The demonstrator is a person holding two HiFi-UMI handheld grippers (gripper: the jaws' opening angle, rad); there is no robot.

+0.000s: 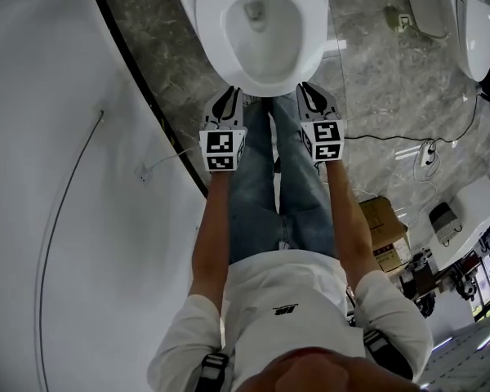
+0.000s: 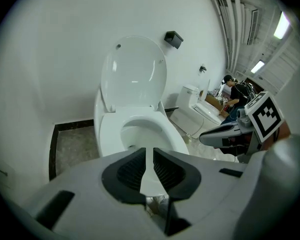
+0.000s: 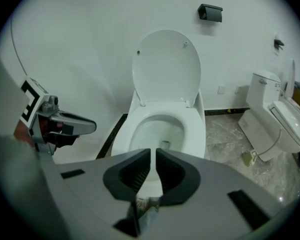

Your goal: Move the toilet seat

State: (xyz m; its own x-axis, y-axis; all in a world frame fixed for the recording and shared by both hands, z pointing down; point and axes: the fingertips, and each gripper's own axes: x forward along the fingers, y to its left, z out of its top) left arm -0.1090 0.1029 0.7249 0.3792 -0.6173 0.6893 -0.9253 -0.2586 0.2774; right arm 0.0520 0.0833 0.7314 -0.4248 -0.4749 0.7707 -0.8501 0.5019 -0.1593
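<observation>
A white toilet (image 1: 261, 31) stands in front of me. Its seat ring (image 3: 196, 129) lies flat on the bowl and the lid (image 3: 167, 66) stands upright against the wall. My left gripper (image 1: 229, 98) hangs just before the bowl's front rim, left of centre, shut and empty. My right gripper (image 1: 312, 90) is level with it, right of centre, also shut and empty. In the left gripper view, the seat ring (image 2: 109, 131) and the lid (image 2: 135, 74) lie beyond the closed jaws of the left gripper (image 2: 149, 156). The right gripper (image 3: 153, 158) points at the bowl. Neither gripper touches the toilet.
A white wall with a black skirting strip (image 1: 147, 96) runs close on the left. A second toilet (image 3: 272, 116) stands to the right on the marble floor. A cable (image 1: 392, 141) and cardboard boxes (image 1: 384, 227) lie to the right. A black box (image 3: 210, 12) is mounted on the wall. A person (image 2: 231, 91) sits in the background.
</observation>
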